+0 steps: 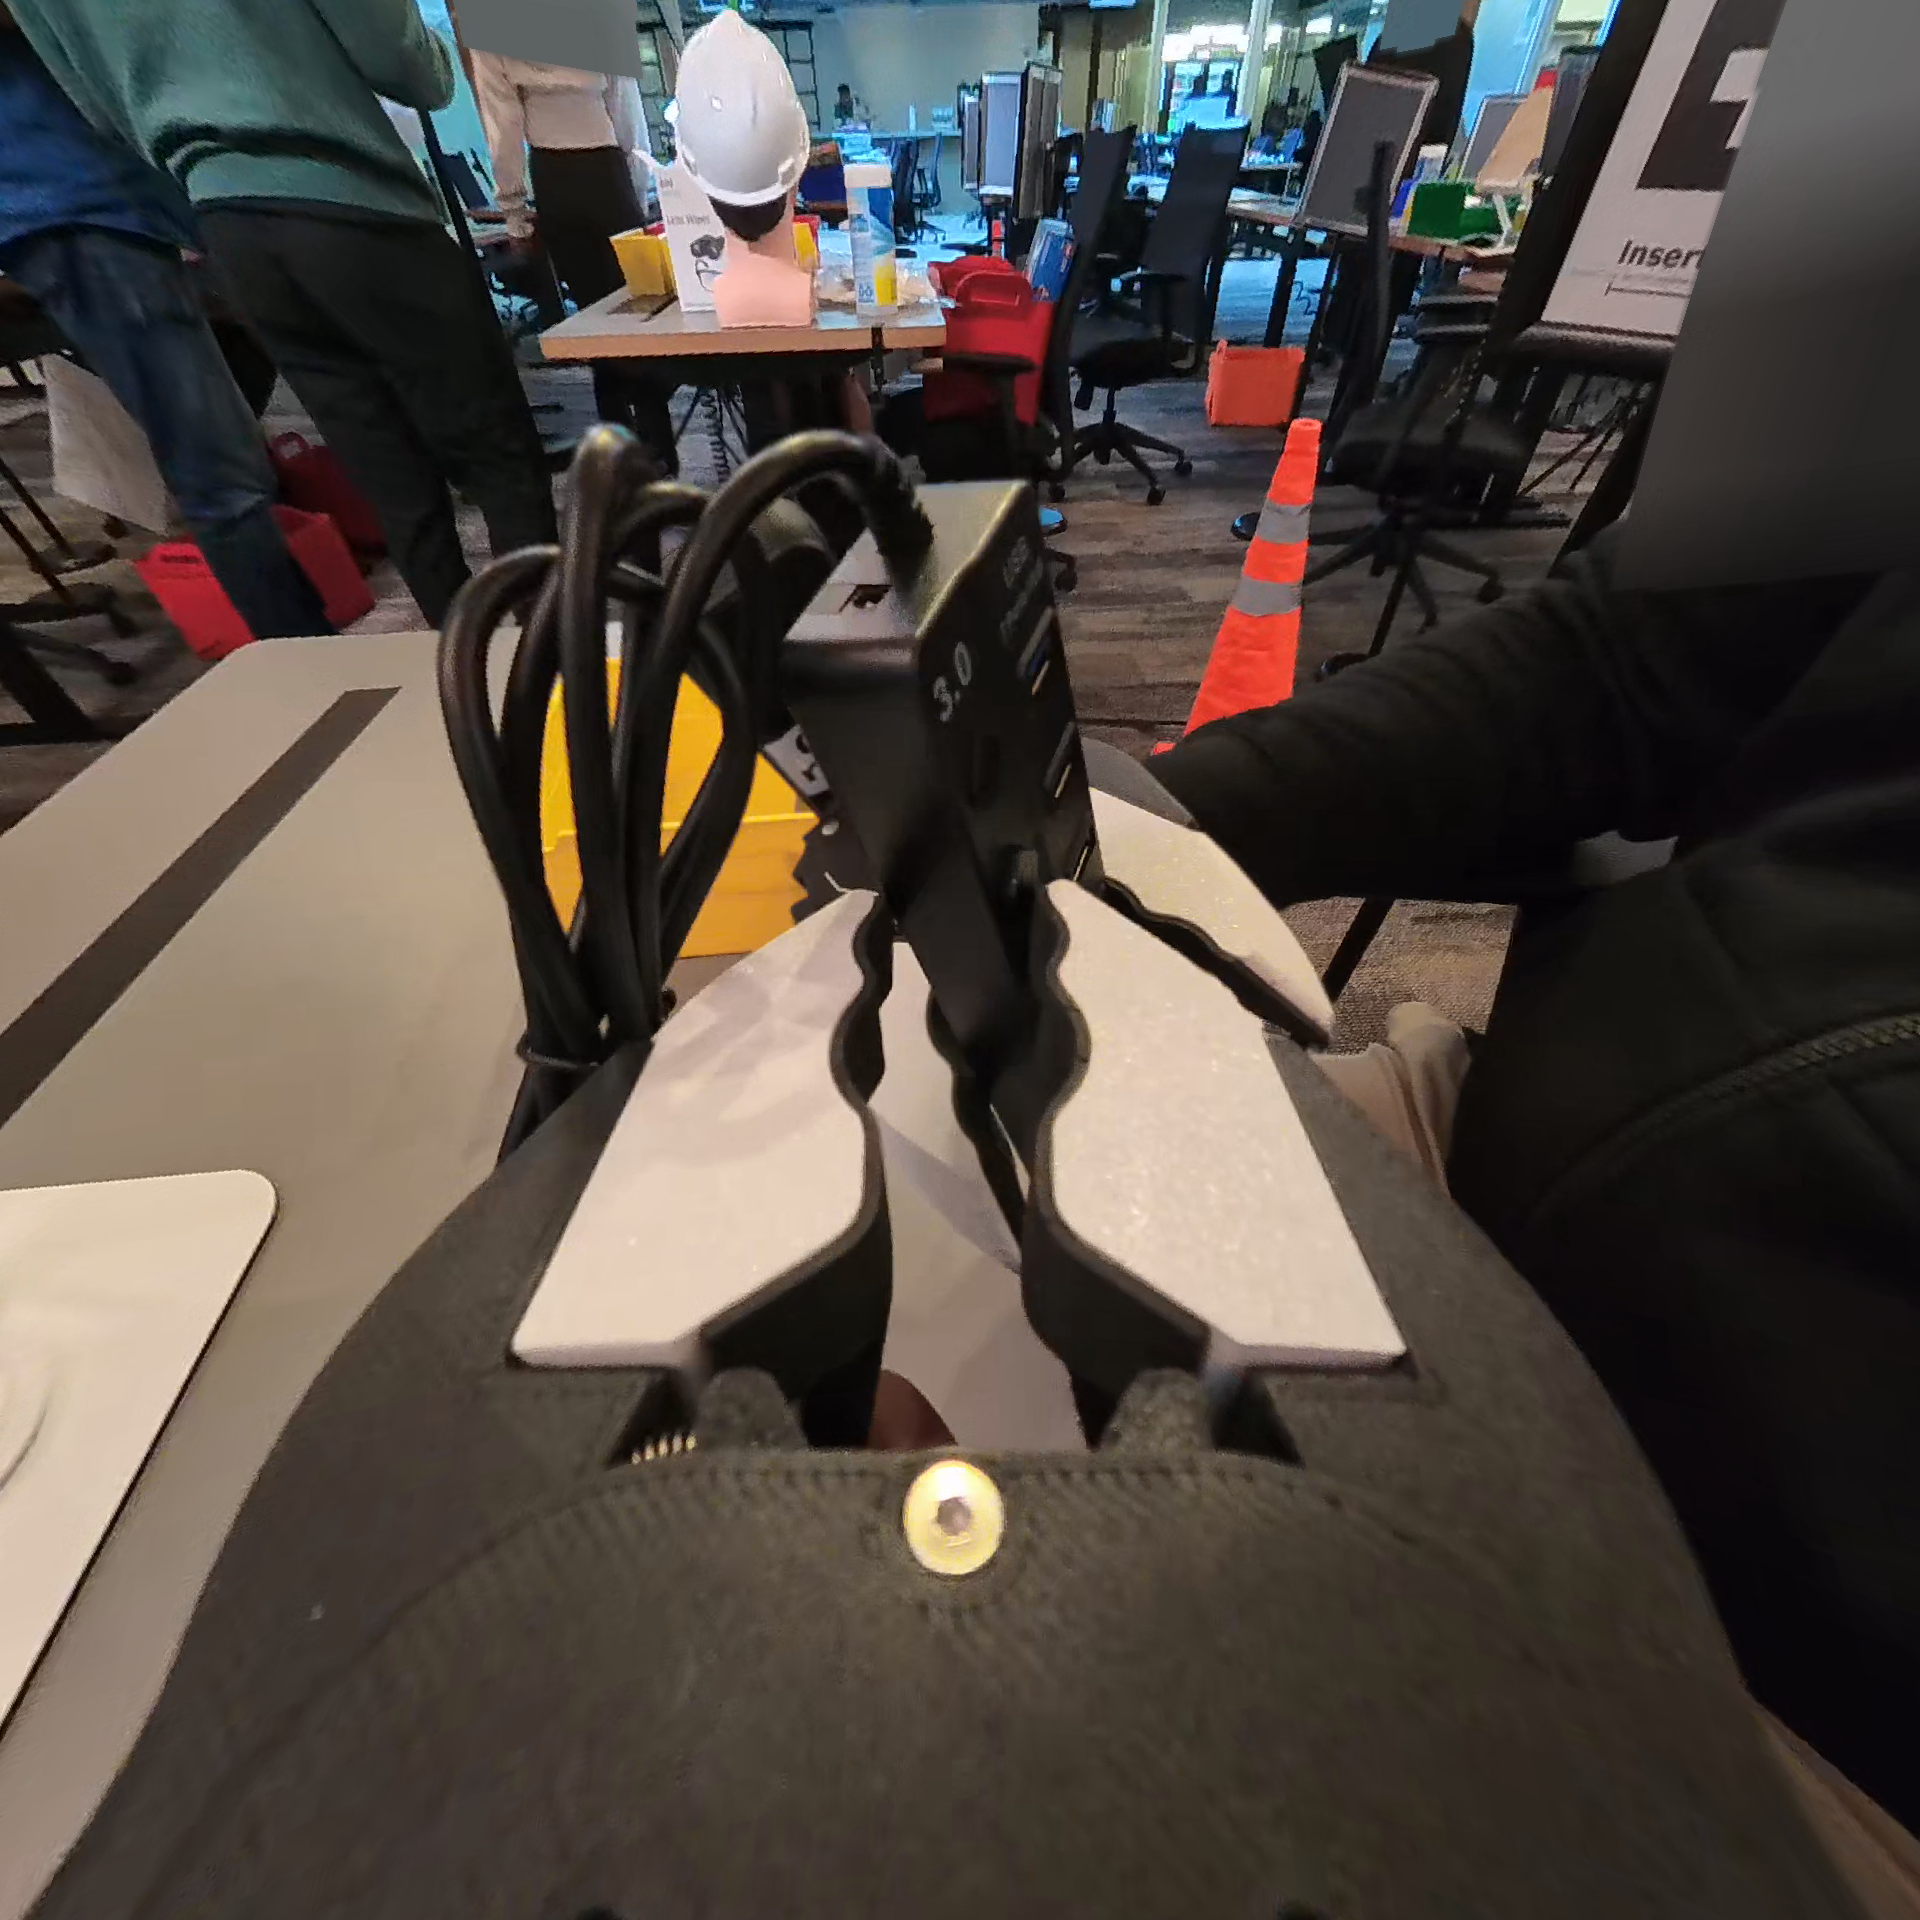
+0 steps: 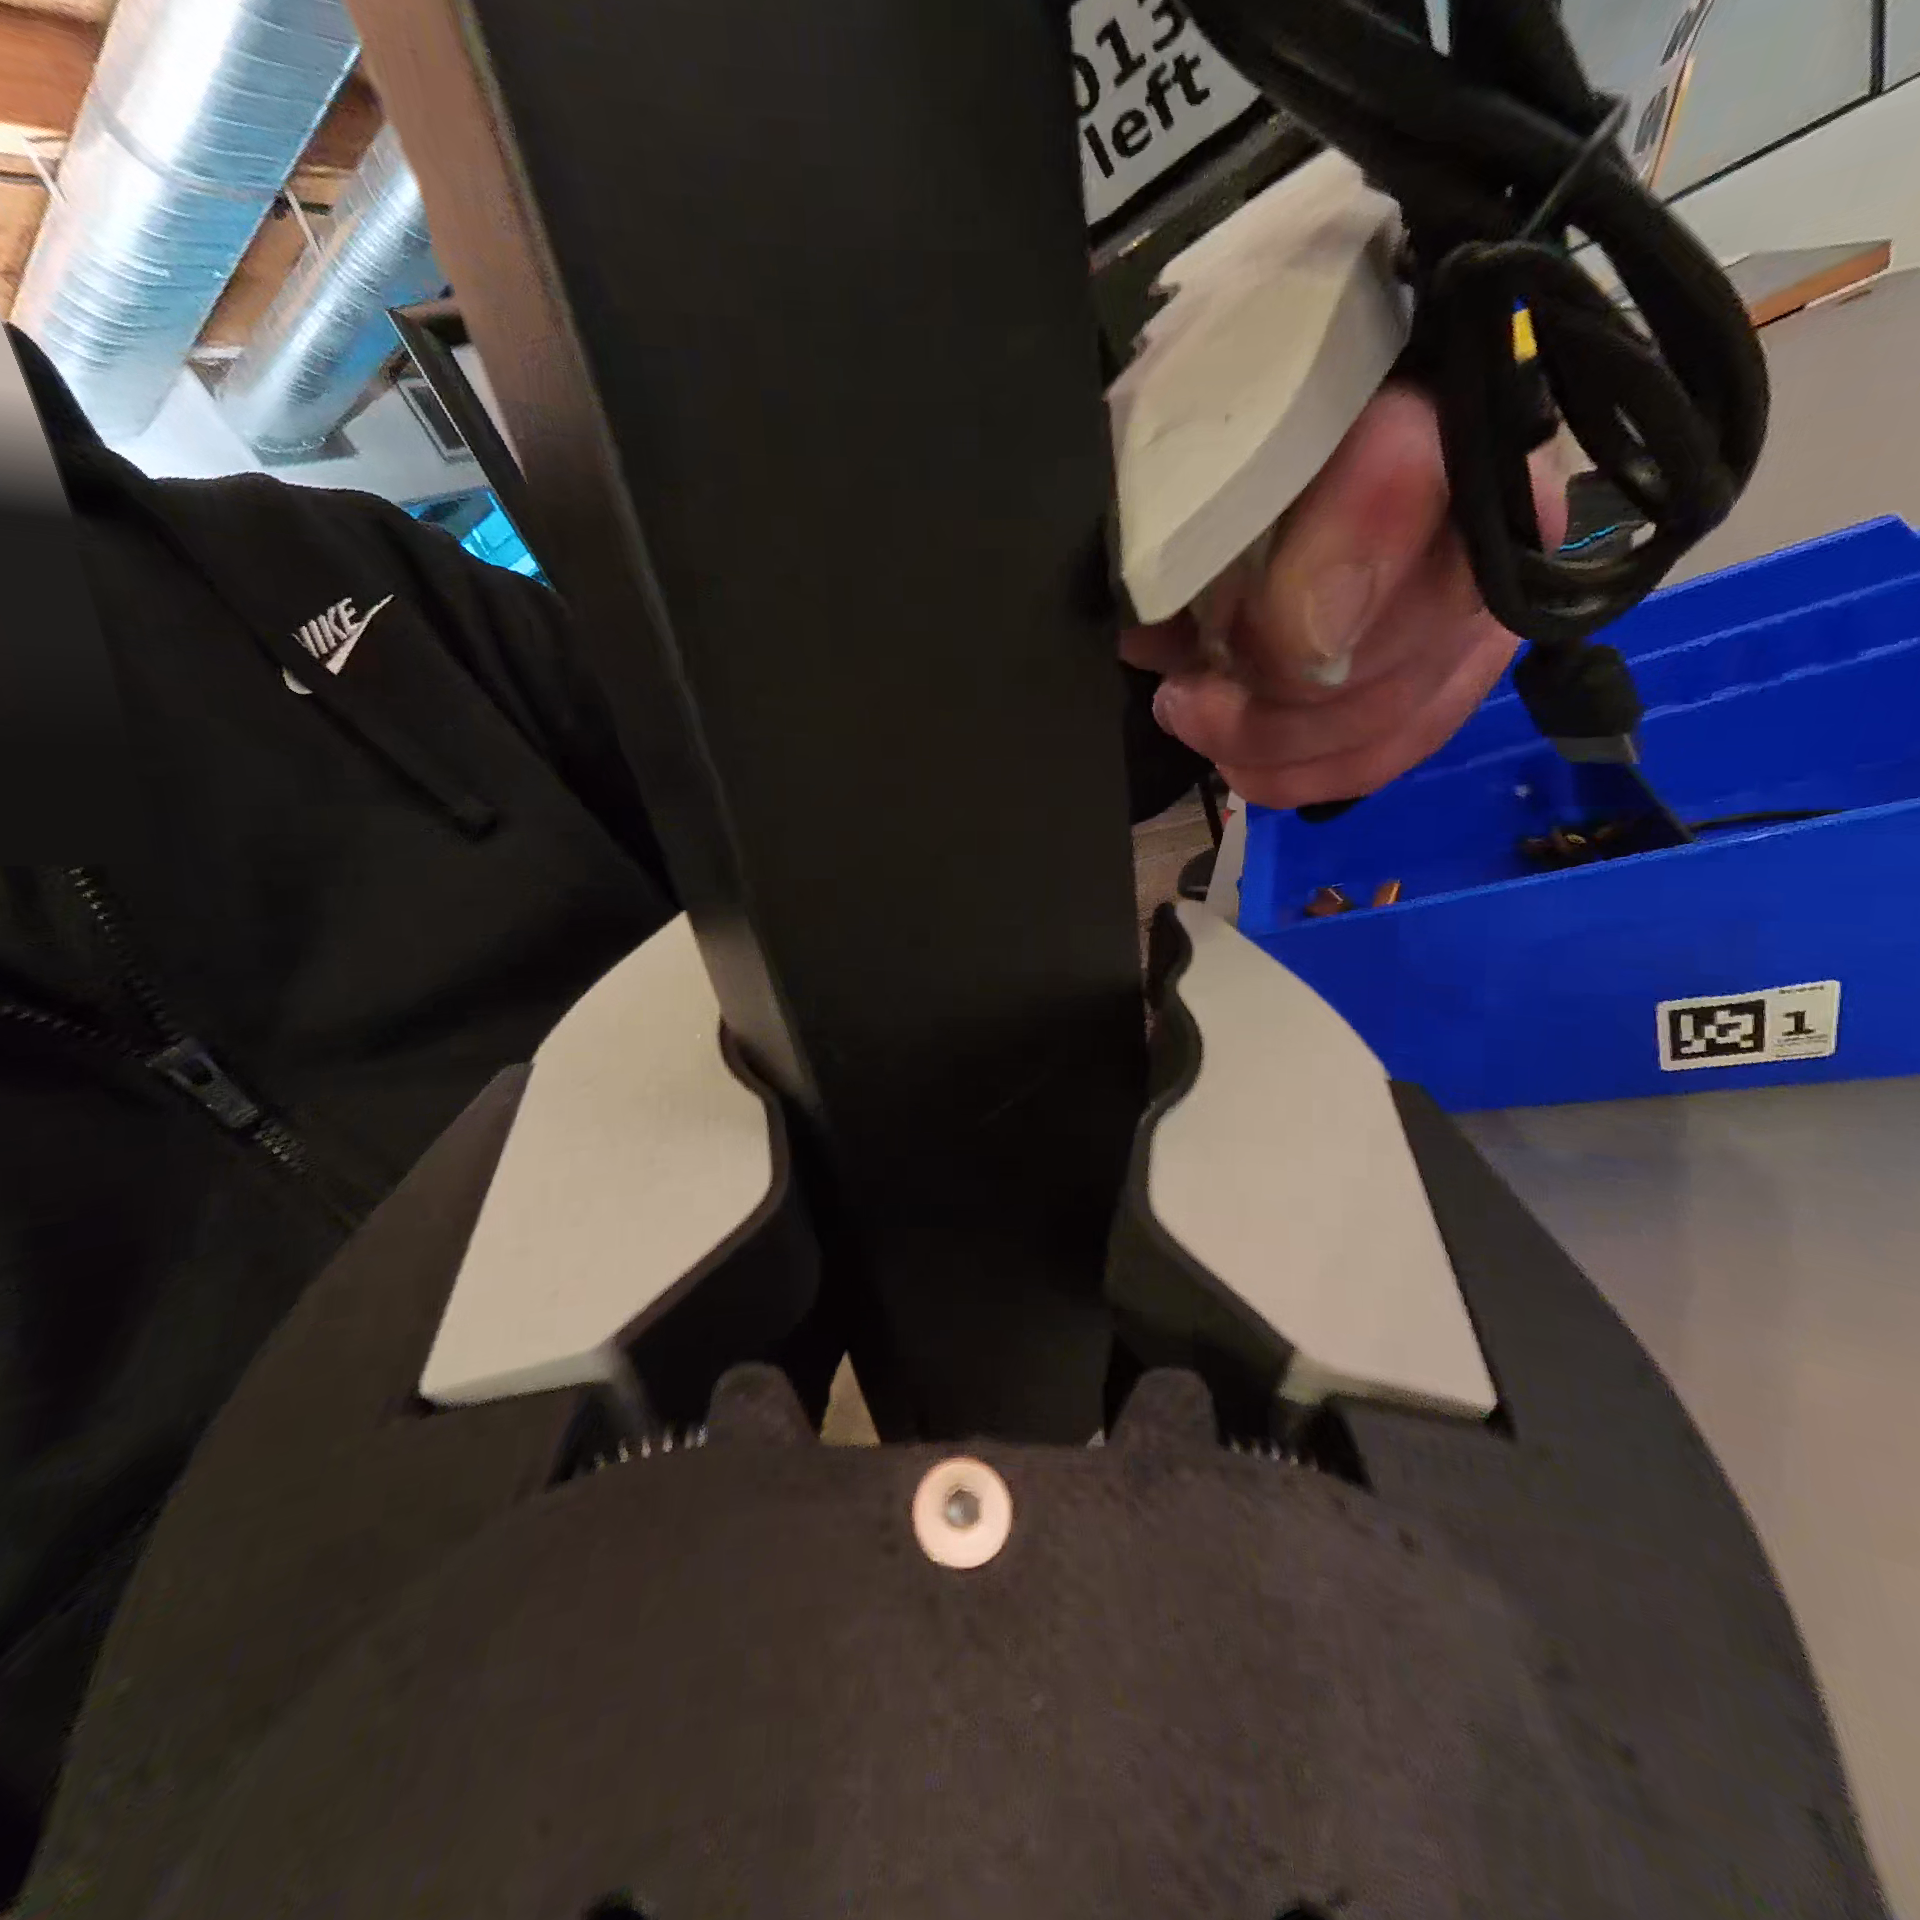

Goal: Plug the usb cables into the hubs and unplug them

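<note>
In the right wrist view the black hub runs off the top edge, its ports unseen. In the left wrist view the coiled black cable drops behind the left tongs, and the yellow bin is mostly hidden.

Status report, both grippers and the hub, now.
Left gripper shut on hub. Right gripper clamps the same hub, held aloft. Bundled cable dangling, unplugged.

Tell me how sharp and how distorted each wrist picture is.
Left wrist view: the hub and cable bundle look fairly sharp; wide-angle bending curves the table edge; corners darken. Right wrist view: the hub fills the middle as a dark, near-featureless slab; the hand looks soft; the blue bin is clearer.
</note>
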The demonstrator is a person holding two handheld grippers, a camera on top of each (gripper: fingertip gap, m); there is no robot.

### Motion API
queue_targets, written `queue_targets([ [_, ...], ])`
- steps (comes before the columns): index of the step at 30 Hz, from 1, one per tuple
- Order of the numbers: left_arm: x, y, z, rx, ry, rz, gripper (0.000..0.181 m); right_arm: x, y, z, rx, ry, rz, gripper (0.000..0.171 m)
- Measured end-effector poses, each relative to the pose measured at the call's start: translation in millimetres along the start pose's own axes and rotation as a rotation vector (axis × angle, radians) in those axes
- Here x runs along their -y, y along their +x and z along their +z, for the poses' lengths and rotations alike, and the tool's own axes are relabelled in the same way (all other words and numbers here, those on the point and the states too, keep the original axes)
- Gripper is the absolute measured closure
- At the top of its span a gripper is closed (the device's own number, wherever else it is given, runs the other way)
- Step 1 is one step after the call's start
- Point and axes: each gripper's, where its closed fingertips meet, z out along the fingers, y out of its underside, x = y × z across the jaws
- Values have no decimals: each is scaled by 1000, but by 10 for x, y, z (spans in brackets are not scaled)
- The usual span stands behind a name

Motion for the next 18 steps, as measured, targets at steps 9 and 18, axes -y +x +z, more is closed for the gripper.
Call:
queue_targets([
  [9,-21,-214,-106,90,12,-110,130,-29,390,-175,-376,-67,-114,104],
  [18,-129,-332,200,296,-75,-98,95,-53,875,-544,-951,-238,-272,104],
])
